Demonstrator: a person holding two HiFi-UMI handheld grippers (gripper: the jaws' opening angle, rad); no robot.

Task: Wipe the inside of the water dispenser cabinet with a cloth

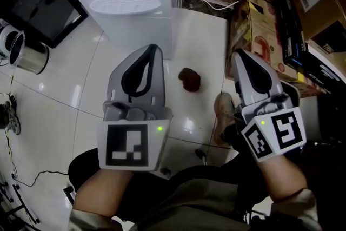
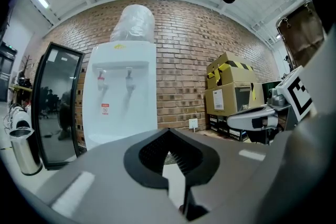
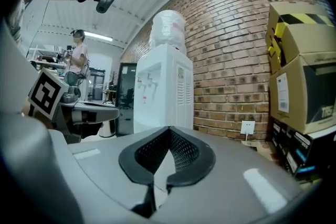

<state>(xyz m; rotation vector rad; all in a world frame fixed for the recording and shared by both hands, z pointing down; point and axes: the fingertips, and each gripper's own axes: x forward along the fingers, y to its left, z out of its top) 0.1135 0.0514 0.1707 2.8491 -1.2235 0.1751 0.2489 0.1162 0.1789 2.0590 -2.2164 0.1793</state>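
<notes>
At the far left a dark glass door [image 1: 38, 2] stands beside the white water dispenser [image 1: 135, 8]; whether it is the cabinet's door I cannot tell. The left gripper [image 1: 152, 49] is fully closed and holds nothing. Between the grippers a dark red cloth [image 1: 189, 79] lies crumpled on the floor [image 1: 65, 89], touched by neither. The right gripper [image 1: 238, 54] is closed and empty too, so the cloth either waits for pickup or lies there after the wiping.

The water dispenser [image 1: 139, 27] runs off the top edge; the dark red lump [image 1: 190, 79] on the floor is perhaps cloth.
</notes>
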